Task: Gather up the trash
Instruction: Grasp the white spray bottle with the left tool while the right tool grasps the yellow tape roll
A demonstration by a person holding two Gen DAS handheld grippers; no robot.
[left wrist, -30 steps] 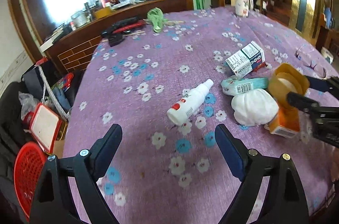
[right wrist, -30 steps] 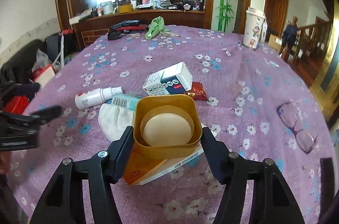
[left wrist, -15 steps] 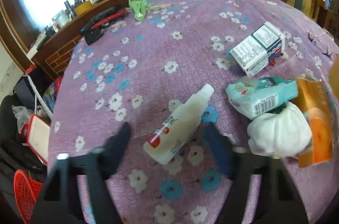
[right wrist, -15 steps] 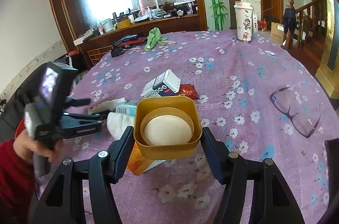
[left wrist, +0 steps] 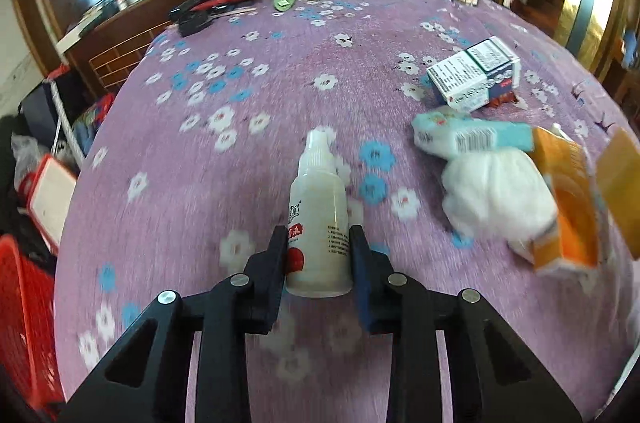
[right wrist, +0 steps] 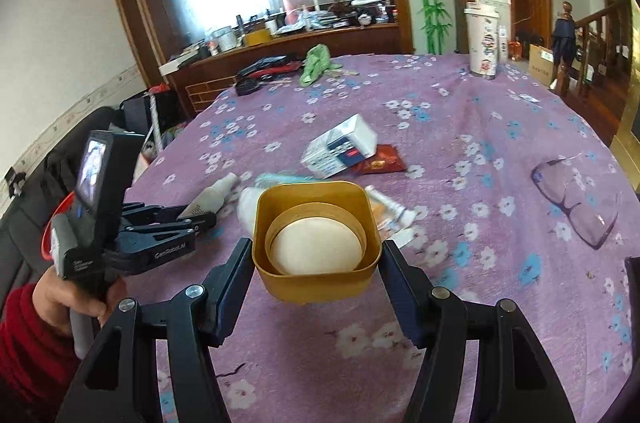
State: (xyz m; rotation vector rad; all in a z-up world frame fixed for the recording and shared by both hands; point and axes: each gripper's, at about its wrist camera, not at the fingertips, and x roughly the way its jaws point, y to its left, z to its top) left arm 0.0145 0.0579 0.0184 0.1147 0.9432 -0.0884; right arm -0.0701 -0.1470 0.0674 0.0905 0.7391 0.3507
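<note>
Plastic, translucent white and nearly empty by the look of it, the small spray bottle (left wrist: 319,223) lies low in the centre of the left wrist view, on the purple flowered tablecloth (left wrist: 224,183), nozzle pointing up the frame. Your left gripper (left wrist: 319,255) has just been closing, and its pads now sit against the bottle's lower body on both sides, near the red mark on the label; it looks like a grip, though blur leaves firm contact hard to confirm. Expect it to weigh very little and to be smooth and rounded, so it may roll or squirt out if you squeeze off-centre. The thin wall will likely give a little. Hold the wide body, as you are doing, not the narrow neck.

Your right gripper (right wrist: 316,263) stands roughly half open, clamped on the two side walls of the yellow-brown square tub (right wrist: 316,235), which fills the lower centre of the right wrist view. It looks stiff and light, and is carried mouth towards the camera.

More litter waits at centre right of the left view: a white crumpled wad (left wrist: 496,191), a teal packet (left wrist: 472,139), an orange carton (left wrist: 568,207) and a white printed box (left wrist: 476,75).
</note>
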